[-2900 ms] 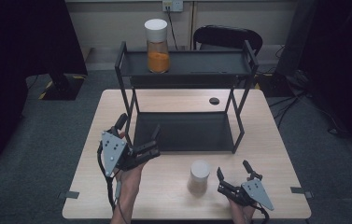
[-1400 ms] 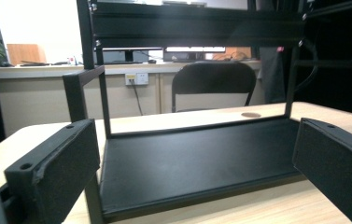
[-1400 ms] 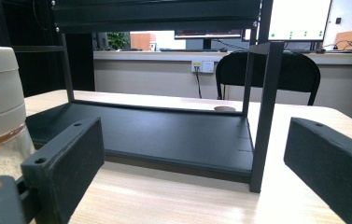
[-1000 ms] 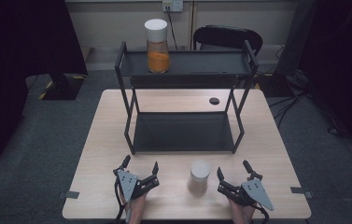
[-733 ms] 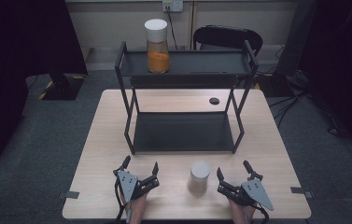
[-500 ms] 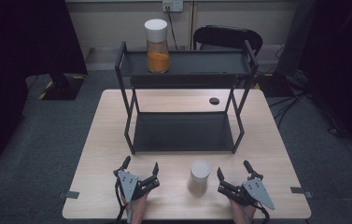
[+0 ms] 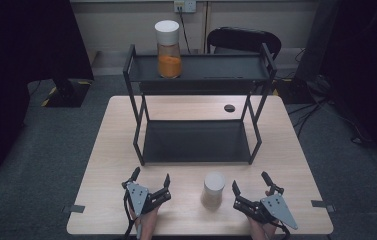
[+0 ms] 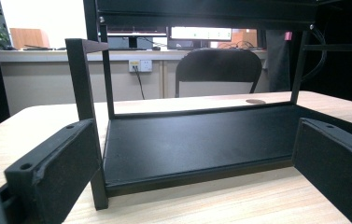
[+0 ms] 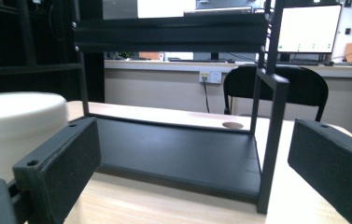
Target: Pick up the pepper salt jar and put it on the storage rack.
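Watching high view: my left gripper has come back from the rack, jaws apart, empty; jar stands left of right gripper | left gripper view: nothing between the jaws | right gripper view: jaws just widened, jar outside them; I judge pickup is next.

We are in an office or lab room set up for recording. A plain wooden table stands on grey carpet, with a black metal rack on it. Beyond the far edge we see a black chair and a wall socket with a cable. Past the chair, desks carry monitors, and dark curtains hang at left.
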A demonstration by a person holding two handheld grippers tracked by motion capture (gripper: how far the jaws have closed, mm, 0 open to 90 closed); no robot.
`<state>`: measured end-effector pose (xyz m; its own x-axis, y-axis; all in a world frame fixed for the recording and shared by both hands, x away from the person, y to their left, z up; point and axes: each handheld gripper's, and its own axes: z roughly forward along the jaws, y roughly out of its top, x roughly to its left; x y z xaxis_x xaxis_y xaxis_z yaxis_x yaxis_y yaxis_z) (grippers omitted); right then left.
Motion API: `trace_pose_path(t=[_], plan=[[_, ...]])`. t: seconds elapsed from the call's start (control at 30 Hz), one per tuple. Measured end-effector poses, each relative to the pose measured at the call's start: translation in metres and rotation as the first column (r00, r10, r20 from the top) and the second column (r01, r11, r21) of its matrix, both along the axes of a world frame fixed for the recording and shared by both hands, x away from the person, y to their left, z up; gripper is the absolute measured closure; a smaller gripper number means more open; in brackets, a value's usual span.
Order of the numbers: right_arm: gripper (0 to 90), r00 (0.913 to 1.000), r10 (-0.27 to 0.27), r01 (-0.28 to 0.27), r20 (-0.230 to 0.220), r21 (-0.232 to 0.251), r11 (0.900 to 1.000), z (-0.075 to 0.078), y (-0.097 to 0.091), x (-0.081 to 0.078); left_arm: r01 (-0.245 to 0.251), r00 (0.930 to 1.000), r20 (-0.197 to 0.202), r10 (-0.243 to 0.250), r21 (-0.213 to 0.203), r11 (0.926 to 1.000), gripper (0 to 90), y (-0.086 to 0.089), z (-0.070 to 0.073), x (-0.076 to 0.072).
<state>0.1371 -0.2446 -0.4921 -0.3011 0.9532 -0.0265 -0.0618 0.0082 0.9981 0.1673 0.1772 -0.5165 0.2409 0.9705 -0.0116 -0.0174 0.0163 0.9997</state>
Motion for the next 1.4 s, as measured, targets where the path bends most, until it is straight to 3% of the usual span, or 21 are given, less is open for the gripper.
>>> trace_pose_path(t=[0.3, 0.53, 0.8, 0.97, 1.2, 1.4], plan=[[2.0, 0.9989, 0.027, -0.026, 0.039, -0.012, 0.9996, 0.019, 0.007, -0.009, -0.002, 1.0, 0.0, 0.002, 0.0, 1.0, 0.1, 0.0, 0.0, 0.0], [2.1, 0.9937, 0.08, -0.08, 0.078, -0.004, 0.9968, 0.033, 0.011, -0.018, -0.007, 1.0, -0.001, 0.007, 0.001, 1.0, 0.3, -0.001, 0.0, 0.0], [3.0, 0.9874, 0.147, -0.149, 0.058, 0.029, 0.9884, 0.046, 0.011, -0.019, -0.027, 0.9996, -0.005, 0.027, -0.006, 0.9996, 1.0, -0.004, 0.001, 0.0], [3.1, 0.9831, 0.176, -0.177, 0.048, 0.013, 0.9841, 0.052, 0.015, -0.019, -0.026, 0.9997, 0.0, 0.026, -0.003, 0.9997, 0.9, -0.003, 0.0, 0.0], [3.6, 0.977, 0.206, -0.208, 0.055, 0.04, 0.9773, 0.053, 0.02, -0.014, -0.03, 0.9995, -0.001, 0.03, 0.0, 0.9995, 0.8, -0.004, 0.0, 0.0], [3.7, 0.9768, 0.211, -0.212, 0.036, 0.027, 0.9769, 0.049, 0.029, -0.008, -0.028, 0.9996, -0.002, 0.028, 0.001, 0.9996, 0.5, -0.004, 0.0, 0.0]])
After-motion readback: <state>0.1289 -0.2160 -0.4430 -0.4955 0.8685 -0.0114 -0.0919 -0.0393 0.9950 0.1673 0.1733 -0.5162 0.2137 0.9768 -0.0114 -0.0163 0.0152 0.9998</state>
